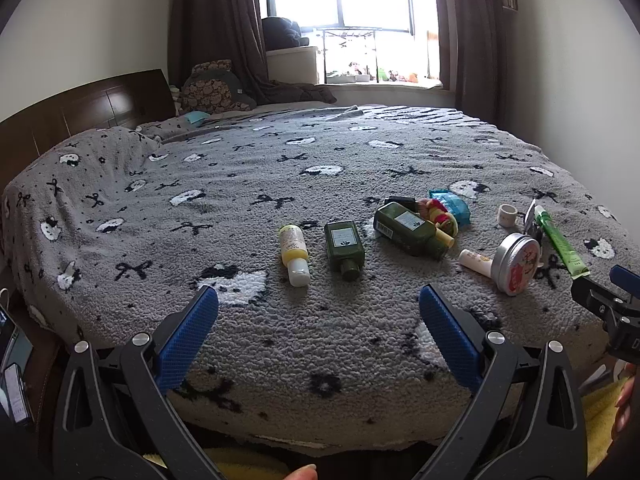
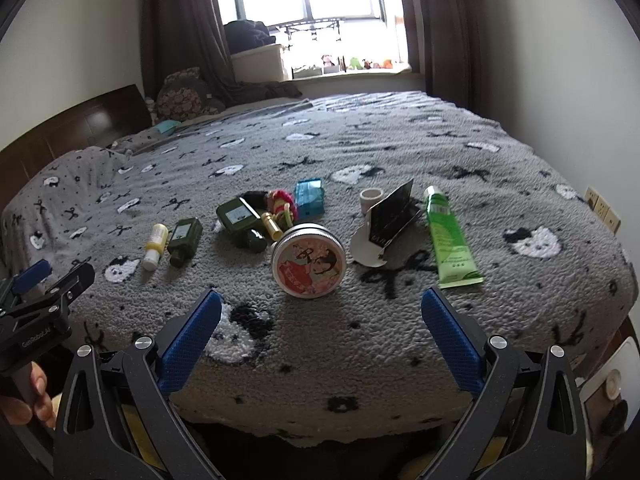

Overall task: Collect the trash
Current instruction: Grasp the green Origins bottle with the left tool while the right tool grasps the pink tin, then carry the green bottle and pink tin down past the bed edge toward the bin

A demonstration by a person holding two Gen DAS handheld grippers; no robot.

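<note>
Litter lies on a grey patterned bed cover (image 1: 240,200). A yellow bottle (image 1: 294,254), two dark green bottles (image 1: 344,248) (image 1: 408,230), a round tin (image 2: 309,261), a green tube (image 2: 448,236), a blue packet (image 2: 309,196), a small white cup (image 2: 371,199) and a black-and-white card (image 2: 384,228) show in the views. My left gripper (image 1: 318,300) hangs open over the bed's near edge, short of the yellow bottle. My right gripper (image 2: 322,304) is open too, just before the tin. Both are empty.
A wooden headboard (image 1: 80,108) and pillows stand at the far left. A window sill (image 1: 380,80) with small things is at the back. Wall sockets (image 2: 604,210) sit on the right wall. A phone (image 1: 16,392) lies low at the left.
</note>
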